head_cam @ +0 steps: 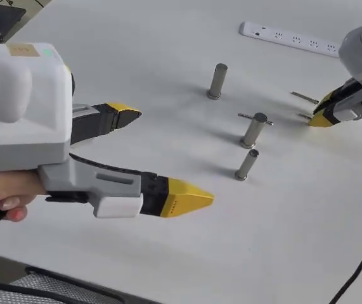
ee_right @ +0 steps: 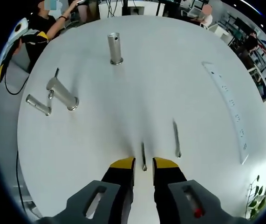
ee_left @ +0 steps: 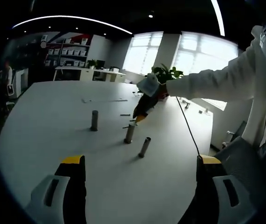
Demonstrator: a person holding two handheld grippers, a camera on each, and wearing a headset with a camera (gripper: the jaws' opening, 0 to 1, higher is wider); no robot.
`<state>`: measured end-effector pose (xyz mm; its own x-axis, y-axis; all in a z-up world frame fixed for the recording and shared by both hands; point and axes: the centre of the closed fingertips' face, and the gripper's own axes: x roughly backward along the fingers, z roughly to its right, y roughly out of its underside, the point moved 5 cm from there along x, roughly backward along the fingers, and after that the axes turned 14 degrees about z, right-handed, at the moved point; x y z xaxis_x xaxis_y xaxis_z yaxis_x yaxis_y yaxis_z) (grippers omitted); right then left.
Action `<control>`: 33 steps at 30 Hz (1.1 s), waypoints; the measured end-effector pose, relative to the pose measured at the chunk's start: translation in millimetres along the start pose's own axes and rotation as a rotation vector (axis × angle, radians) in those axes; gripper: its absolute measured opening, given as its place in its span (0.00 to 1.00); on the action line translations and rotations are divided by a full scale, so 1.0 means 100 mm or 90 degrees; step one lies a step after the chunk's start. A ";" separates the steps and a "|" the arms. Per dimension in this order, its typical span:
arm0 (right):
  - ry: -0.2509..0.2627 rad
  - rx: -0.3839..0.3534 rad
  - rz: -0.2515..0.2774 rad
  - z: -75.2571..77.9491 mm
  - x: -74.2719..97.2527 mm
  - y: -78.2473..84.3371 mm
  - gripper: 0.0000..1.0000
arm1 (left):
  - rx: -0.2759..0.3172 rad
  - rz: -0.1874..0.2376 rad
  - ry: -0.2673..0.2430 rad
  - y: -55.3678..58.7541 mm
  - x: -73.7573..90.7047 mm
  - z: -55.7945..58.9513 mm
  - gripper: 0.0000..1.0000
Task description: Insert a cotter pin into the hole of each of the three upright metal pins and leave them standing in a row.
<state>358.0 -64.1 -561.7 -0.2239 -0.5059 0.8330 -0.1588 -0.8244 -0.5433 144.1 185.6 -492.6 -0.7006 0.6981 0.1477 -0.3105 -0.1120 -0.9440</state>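
Note:
Three metal pins stand in a row on the white table (head_cam: pixel 168 253): a far pin (head_cam: pixel 217 81), a middle pin (head_cam: pixel 254 130) with a cotter pin through its top, and a near pin (head_cam: pixel 247 163). In the right gripper view they are the far pin (ee_right: pixel 115 46), the middle pin (ee_right: pixel 62 93) and the near pin (ee_right: pixel 38 105). My right gripper (ee_right: pixel 144 164) is low over the table, narrowly open, with a loose cotter pin (ee_right: pixel 143 156) lying between its tips. A second loose cotter pin (ee_right: pixel 175 137) lies beside it. My left gripper (head_cam: pixel 158 158) hovers wide open in front of the row, holding nothing.
A white power strip (head_cam: pixel 288 38) lies at the table's far edge. A black cable (head_cam: pixel 358 272) runs off the near right corner. In the left gripper view, the right gripper (ee_left: pixel 139 114) and a white sleeve (ee_left: pixel 207 84) reach in behind the pins.

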 end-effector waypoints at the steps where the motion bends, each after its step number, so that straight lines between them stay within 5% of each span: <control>1: 0.000 -0.001 0.000 -0.01 0.00 -0.01 0.10 | 0.002 -0.005 0.000 0.02 0.00 -0.01 0.99; 6: -0.033 0.009 -0.010 -0.09 0.00 -0.01 0.02 | -0.001 -0.014 0.006 0.05 -0.01 0.02 0.98; 19: -0.027 0.022 -0.036 -0.06 -0.03 -0.03 0.00 | 0.012 -0.017 0.011 0.10 -0.03 0.01 0.97; 21: -0.026 0.049 -0.027 -0.08 -0.03 -0.03 0.00 | 0.016 -0.016 0.010 0.11 -0.03 0.00 0.97; 33: -0.018 0.047 -0.014 -0.14 -0.01 -0.03 0.00 | 0.025 -0.029 0.014 0.14 -0.08 0.08 0.96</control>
<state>345.7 -57.7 -562.6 -0.1931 -0.4942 0.8476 -0.0923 -0.8509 -0.5171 140.5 173.2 -504.6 -0.6705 0.7189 0.1832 -0.3669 -0.1066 -0.9241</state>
